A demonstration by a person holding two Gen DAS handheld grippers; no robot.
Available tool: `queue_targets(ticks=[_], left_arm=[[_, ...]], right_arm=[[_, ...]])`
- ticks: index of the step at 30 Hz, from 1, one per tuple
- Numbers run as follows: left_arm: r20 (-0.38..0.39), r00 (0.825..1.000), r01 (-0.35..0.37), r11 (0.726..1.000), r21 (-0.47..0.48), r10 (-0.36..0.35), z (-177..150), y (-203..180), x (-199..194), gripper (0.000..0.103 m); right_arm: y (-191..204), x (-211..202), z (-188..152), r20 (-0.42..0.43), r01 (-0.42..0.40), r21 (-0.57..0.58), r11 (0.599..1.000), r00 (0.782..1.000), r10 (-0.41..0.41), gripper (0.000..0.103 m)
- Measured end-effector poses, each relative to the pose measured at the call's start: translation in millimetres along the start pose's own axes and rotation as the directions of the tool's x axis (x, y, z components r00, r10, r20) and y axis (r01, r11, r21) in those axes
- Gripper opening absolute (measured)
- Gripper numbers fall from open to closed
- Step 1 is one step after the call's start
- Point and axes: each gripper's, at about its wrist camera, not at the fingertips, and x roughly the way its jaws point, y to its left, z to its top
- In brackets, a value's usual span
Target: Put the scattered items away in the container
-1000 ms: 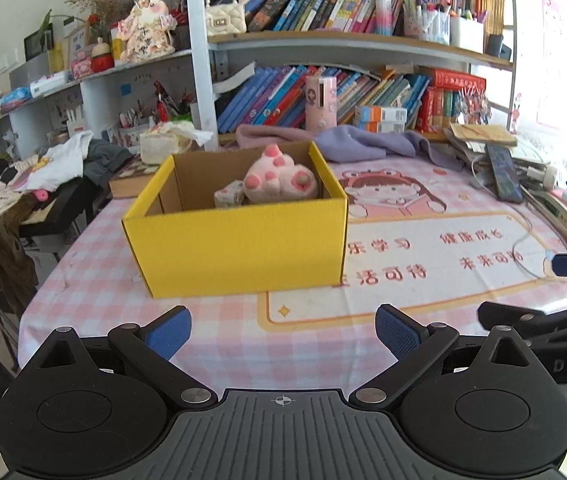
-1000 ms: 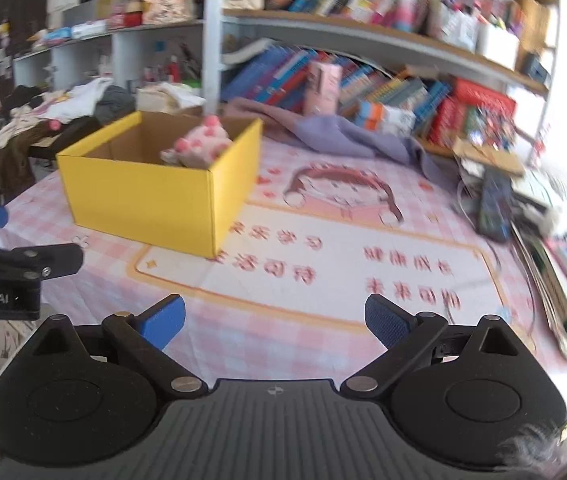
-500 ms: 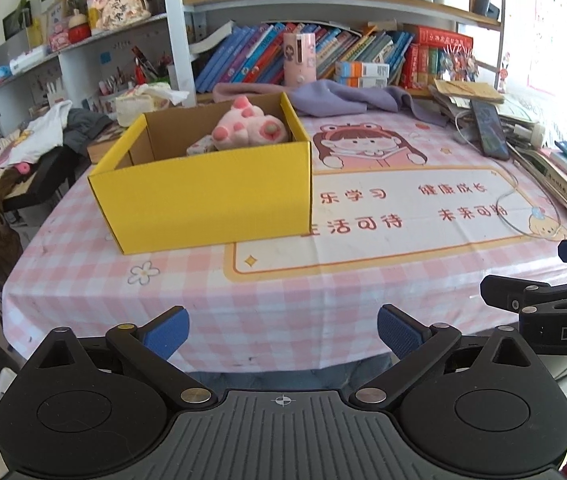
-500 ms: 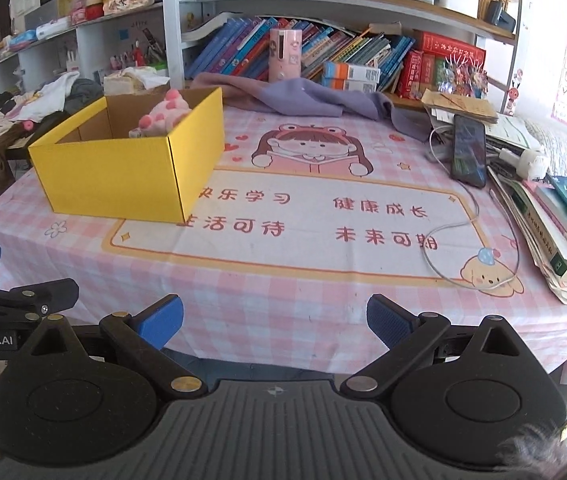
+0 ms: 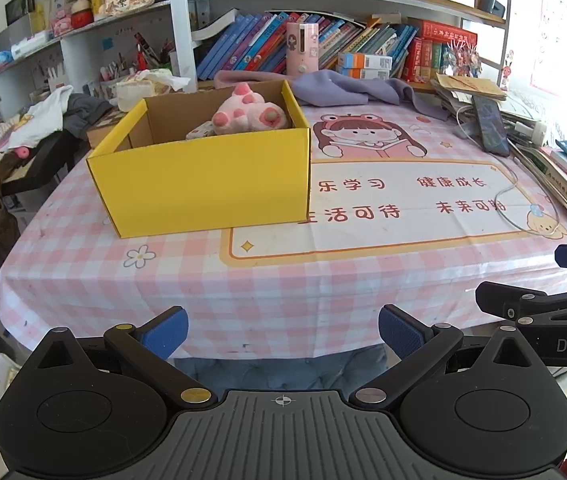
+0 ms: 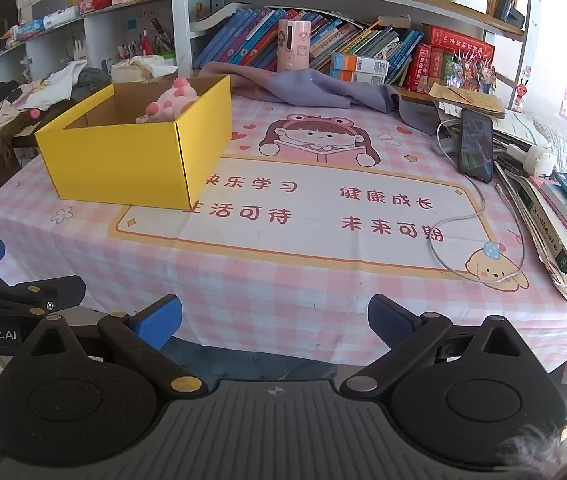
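A yellow cardboard box (image 5: pixel 203 184) (image 6: pixel 123 164) stands on the left part of the pink checked tablecloth. Inside it lies a pink plush toy (image 5: pixel 248 116) (image 6: pixel 171 101) beside a small printed packet (image 5: pixel 200 133). My left gripper (image 5: pixel 281 330) is open and empty, held off the table's near edge, well short of the box. My right gripper (image 6: pixel 275 320) is open and empty too, level with the near edge. Each gripper shows at the side of the other's view.
A purple cloth (image 6: pixel 307 88) lies behind the box by the bookshelf. A phone (image 6: pixel 475 146) with a white cable (image 6: pixel 463 220) and a stack of books (image 6: pixel 563 216) occupy the right side. A printed mat (image 6: pixel 323 208) covers the table's middle. Clothes pile up at the left (image 5: pixel 23 120).
Both grippers have pulled back from the table and away from the box; the near edge and overhanging cloth now show. Jaws stay open. The box and its contents have not moved.
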Motion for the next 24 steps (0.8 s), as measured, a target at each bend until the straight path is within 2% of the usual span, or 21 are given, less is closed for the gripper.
queue_targets(ticks=[24], left_arm=[[-0.022, 1.000, 0.007, 1.000, -0.025, -0.007, -2.0, 7.8, 3.8, 0.103]], right_arm=[[2.7, 1.3, 0.5, 0.000, -0.004, -0.011, 1.000, 1.000, 0.004, 0.101]])
